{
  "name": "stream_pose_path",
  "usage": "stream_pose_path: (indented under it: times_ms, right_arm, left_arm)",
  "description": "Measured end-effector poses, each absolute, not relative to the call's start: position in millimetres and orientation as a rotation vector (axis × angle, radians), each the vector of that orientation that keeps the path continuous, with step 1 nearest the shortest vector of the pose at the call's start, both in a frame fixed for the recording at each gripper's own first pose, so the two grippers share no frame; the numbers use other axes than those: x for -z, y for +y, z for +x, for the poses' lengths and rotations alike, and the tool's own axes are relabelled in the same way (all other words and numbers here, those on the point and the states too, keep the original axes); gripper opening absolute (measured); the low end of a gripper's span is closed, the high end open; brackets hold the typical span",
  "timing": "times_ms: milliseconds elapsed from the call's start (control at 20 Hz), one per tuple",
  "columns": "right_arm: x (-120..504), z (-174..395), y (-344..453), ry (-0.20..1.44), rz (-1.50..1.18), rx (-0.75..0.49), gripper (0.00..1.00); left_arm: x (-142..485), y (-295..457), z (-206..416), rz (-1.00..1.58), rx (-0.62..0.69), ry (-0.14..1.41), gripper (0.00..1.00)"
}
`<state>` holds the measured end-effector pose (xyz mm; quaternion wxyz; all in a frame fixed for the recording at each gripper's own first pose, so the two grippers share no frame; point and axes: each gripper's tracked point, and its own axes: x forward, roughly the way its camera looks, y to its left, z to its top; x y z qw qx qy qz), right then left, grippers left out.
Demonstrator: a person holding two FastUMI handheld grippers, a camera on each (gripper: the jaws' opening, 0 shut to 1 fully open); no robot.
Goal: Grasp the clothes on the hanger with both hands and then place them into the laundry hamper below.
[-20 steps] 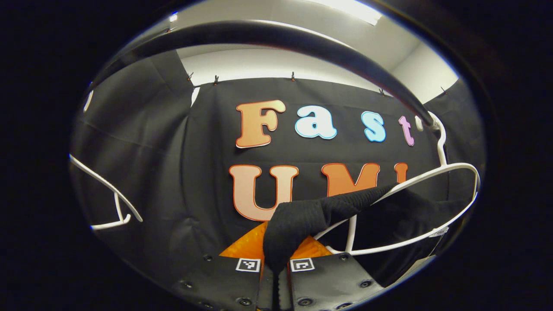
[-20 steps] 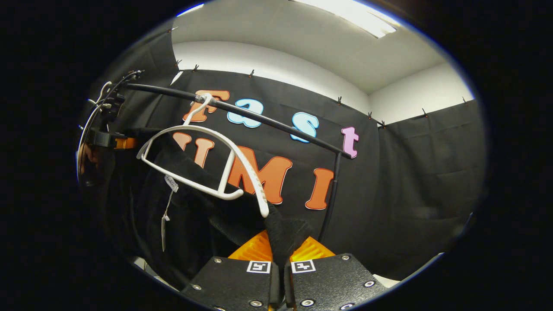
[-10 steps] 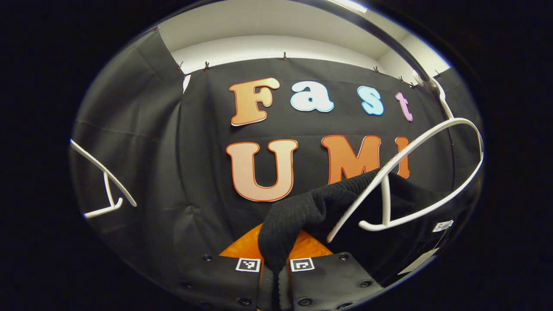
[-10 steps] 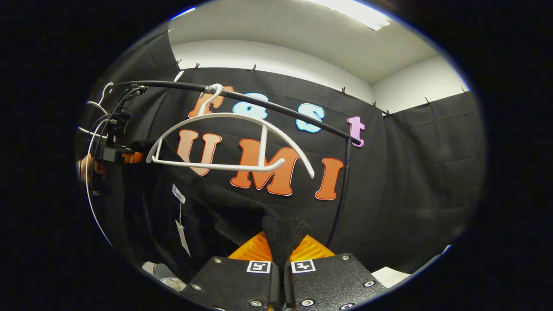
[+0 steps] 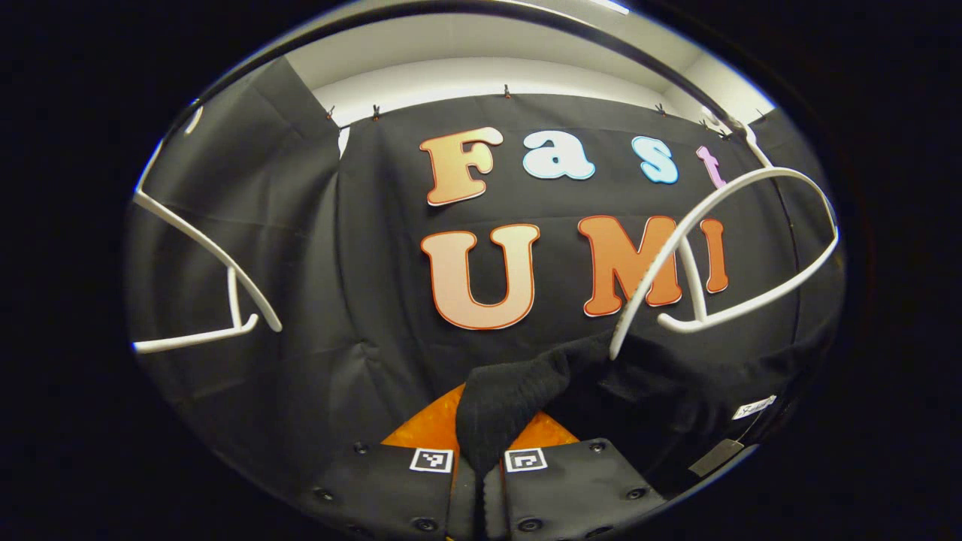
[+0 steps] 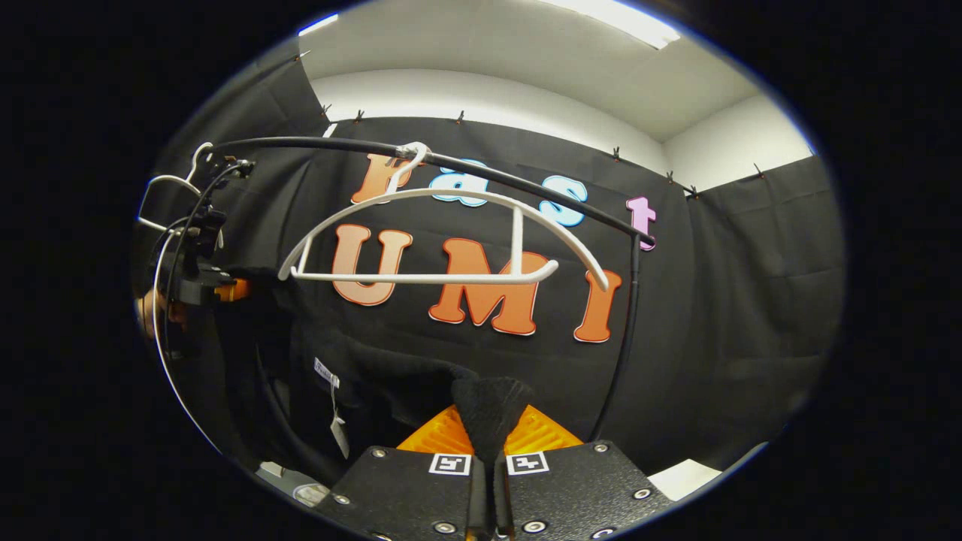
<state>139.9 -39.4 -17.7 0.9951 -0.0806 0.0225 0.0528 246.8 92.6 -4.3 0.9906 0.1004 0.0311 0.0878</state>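
A black knitted garment (image 5: 526, 383) hangs slack between the two grippers, below the white hanger (image 5: 721, 225). My left gripper (image 5: 479, 451) is shut on one shoulder of it. My right gripper (image 6: 488, 443) is shut on the other shoulder of the garment (image 6: 406, 376), whose white tags (image 6: 331, 409) dangle at the lower left. The white hanger (image 6: 443, 240) hangs bare from the black rail (image 6: 451, 161), above the cloth. In the right gripper view the left gripper (image 6: 199, 282) and a hand show at the far left, holding the garment's far end.
A second bare white hanger (image 5: 203, 278) hangs at the left in the left gripper view. The rail's upright post (image 6: 627, 330) drops at the right of the hanger. A pale floor patch (image 6: 684, 477) shows at the lower right.
Both grippers have moved down with the garment. It has slid off the hanger's arms, and the hanger now hangs bare above the cloth and has swung back level.
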Motion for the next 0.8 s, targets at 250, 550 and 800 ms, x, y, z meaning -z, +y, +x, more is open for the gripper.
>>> stream_pose_path:
  times_ms: [250,550,800]
  right_arm:
    - [27,129,-8,0.068,-0.135,-0.168,0.03]
    - [55,115,37,0.119,-0.108,-0.252,0.03]
    - [110,109,67,0.212,-0.102,-0.286,0.04]
  left_arm:
    - [39,79,220,0.150,-0.134,0.120,0.11]
    - [78,60,186,0.145,-0.088,0.172,0.11]
    - [141,19,163,0.099,-0.005,0.277,0.11]
